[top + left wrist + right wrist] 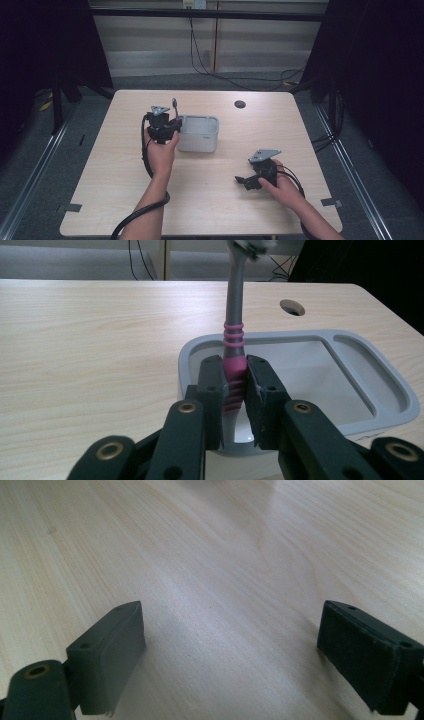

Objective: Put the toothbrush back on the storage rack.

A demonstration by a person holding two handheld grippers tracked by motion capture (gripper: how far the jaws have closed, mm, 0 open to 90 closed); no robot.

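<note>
Pinching a grey toothbrush (235,295) by its pink ribbed grip, the left gripper (235,380) is holding it upright, with the two black pads pressing on either side of the handle. The toothbrush is standing over the near left corner of the grey tray (395,390), its lower end hanging just inside the tray's rim and its head blurring out at the top of the left gripper view. The tray is showing a large white-floored compartment and a narrow one along its far right side. In the high view the left gripper (167,125) is sitting just beside the tray's (199,145) left wall, and the toothbrush (175,106) is rising above that wall, close to upright.

The right gripper (245,181) is resting well apart from the tray, toward the near right part of the table (100,170), its jaws pointing back toward the tray side. In the right gripper view its jaws are standing spread wide, with bare wood of the table (225,580) lying between them and nothing in their grasp. A round dark hole (240,104) is showing in the table beyond the tray, toward the far edge.
</note>
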